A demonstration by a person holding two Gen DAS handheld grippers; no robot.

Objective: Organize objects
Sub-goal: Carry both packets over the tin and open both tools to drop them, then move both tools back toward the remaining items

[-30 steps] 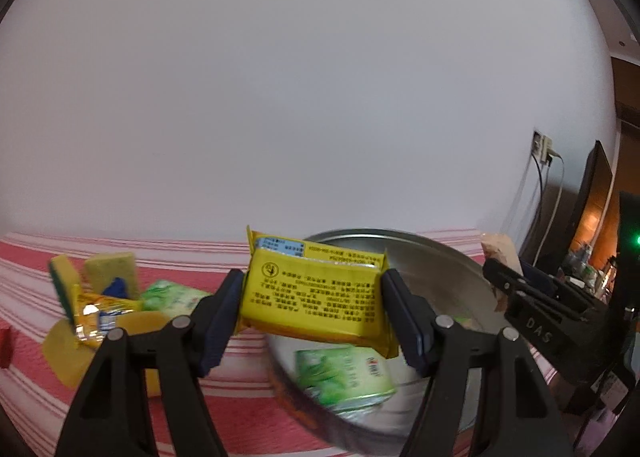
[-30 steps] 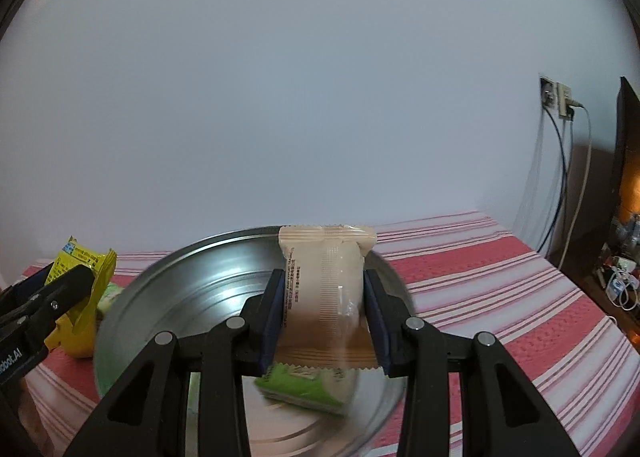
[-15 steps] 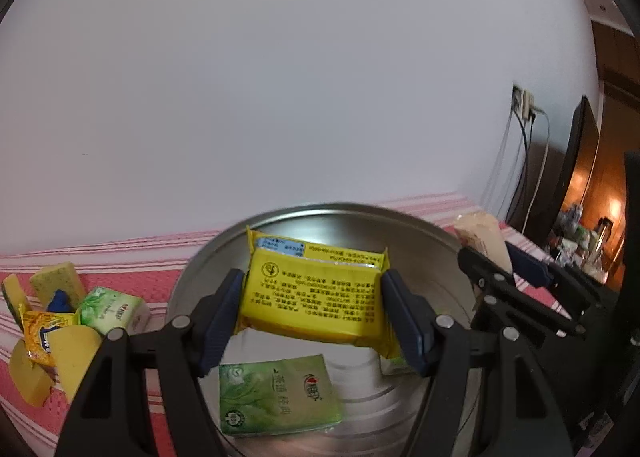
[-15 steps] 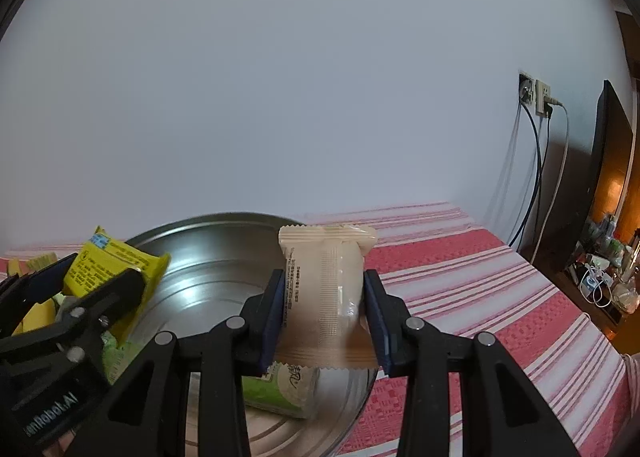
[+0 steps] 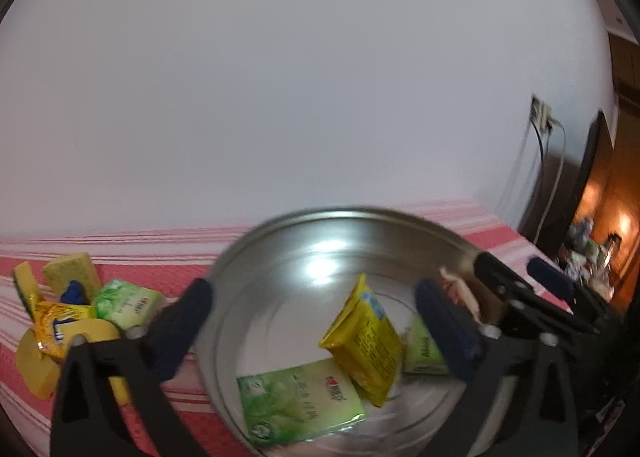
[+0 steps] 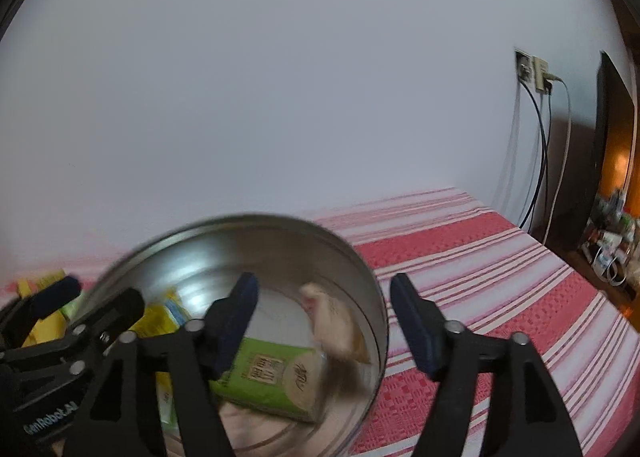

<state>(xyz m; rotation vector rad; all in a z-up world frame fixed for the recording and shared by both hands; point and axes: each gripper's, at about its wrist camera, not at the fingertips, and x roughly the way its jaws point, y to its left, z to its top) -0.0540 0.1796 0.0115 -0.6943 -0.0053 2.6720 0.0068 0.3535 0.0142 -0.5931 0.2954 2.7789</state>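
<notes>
A round metal bowl (image 5: 304, 233) stands on a red striped cloth. My left gripper (image 5: 316, 317) is open above it, and the yellow packet (image 5: 366, 341) lies tilted inside the bowl, free of the jaws. A green packet (image 5: 300, 393) lies flat in the bowl beside it. My right gripper (image 6: 324, 321) is open over the bowl (image 6: 360, 265), and the beige packet (image 6: 336, 325) sits blurred inside, against the right wall. A green box (image 6: 272, 377) lies below it in the bowl.
Left of the bowl lie yellow sponges (image 5: 72, 269), a yellow-orange snack bag (image 5: 56, 321) and a green packet (image 5: 128, 303). The striped cloth (image 6: 500, 277) stretches to the right. A wall socket with cables (image 6: 536, 73) and dark furniture stand at the far right.
Both grippers have opened. The yellow packet has dropped from the left gripper into the bowl, and the beige packet has dropped from the right gripper into the bowl.
</notes>
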